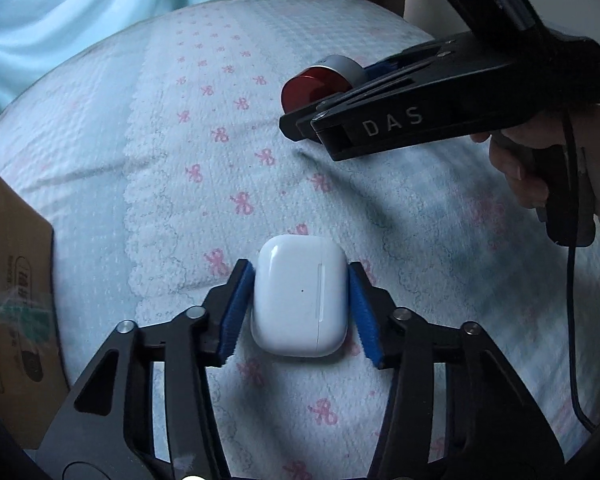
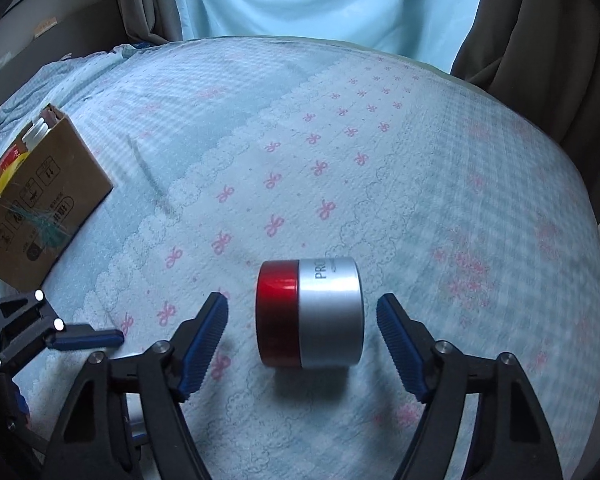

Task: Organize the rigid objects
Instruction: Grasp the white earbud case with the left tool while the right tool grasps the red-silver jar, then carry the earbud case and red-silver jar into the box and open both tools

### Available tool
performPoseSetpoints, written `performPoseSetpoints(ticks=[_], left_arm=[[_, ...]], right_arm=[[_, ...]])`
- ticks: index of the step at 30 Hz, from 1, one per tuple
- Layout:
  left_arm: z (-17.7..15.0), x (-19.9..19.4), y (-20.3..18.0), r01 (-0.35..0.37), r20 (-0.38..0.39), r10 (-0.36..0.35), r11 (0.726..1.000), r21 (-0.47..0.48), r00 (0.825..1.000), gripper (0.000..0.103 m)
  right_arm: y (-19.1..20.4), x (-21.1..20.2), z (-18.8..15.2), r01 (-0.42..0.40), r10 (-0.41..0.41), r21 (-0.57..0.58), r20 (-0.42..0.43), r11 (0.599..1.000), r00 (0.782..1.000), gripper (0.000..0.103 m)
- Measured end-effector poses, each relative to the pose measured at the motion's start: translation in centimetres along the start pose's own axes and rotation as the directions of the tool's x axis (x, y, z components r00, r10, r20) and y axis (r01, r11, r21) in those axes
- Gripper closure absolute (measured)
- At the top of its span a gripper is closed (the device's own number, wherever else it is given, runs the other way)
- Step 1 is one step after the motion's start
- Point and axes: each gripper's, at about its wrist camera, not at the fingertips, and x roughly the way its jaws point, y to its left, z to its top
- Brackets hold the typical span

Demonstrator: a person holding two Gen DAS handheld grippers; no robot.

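Note:
A white earbuds case (image 1: pixel 299 295) lies on the bedspread between the blue pads of my left gripper (image 1: pixel 299 308). The left pad touches its side; a thin gap shows at the right pad. A round jar with a red lid and silver body (image 2: pixel 309 313) lies on its side between the wide-open fingers of my right gripper (image 2: pixel 302 344), touching neither pad. In the left wrist view the jar (image 1: pixel 324 76) sits just beyond the right gripper (image 1: pixel 300 118), seen from the side. The left gripper's fingertip (image 2: pixel 85 338) shows in the right wrist view.
An open cardboard box (image 2: pixel 44 200) with several items inside stands at the left on the bed; its wall shows in the left wrist view (image 1: pixel 16 280). The light blue bedspread (image 2: pixel 340 140) has pink bows. Curtains hang behind the bed.

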Motion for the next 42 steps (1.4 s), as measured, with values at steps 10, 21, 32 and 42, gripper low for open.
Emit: performPoseSetpoints(ticks=[10, 21, 32, 42], left_arm=[[0.2, -0.7, 0.7, 0.023, 0.007, -0.023, 0.999, -0.030, 1.000, 0.062], [0.6, -6.2, 3.1, 0.010, 0.068, -0.001, 0.989, -0.145, 0.998, 0.062], [3.9, -20.4, 6.4, 0.042, 0.158, -0.001, 0.966, -0.255, 0.987, 0.062], [4.5, -33.3, 14.4, -0.018, 0.198, 0.092, 0.937, -0.348, 0.976, 0.062]], right_arm=[[-0.1, 0.7, 0.0, 0.011, -0.009, 0.037, -0.053, 0.999, 0.999, 0.065], [0.9, -3.8, 0.1, 0.051, -0.048, 0.101, -0.036, 0.994, 0.998, 0.065], [6.2, -16.2, 3.8, 0.090, -0.089, 0.159, -0.011, 0.983, 0.996, 0.065], [15.2, -25.0, 8.8, 0.010, -0.017, 0.139, 0.044, 0.990, 0.999, 0.065]])
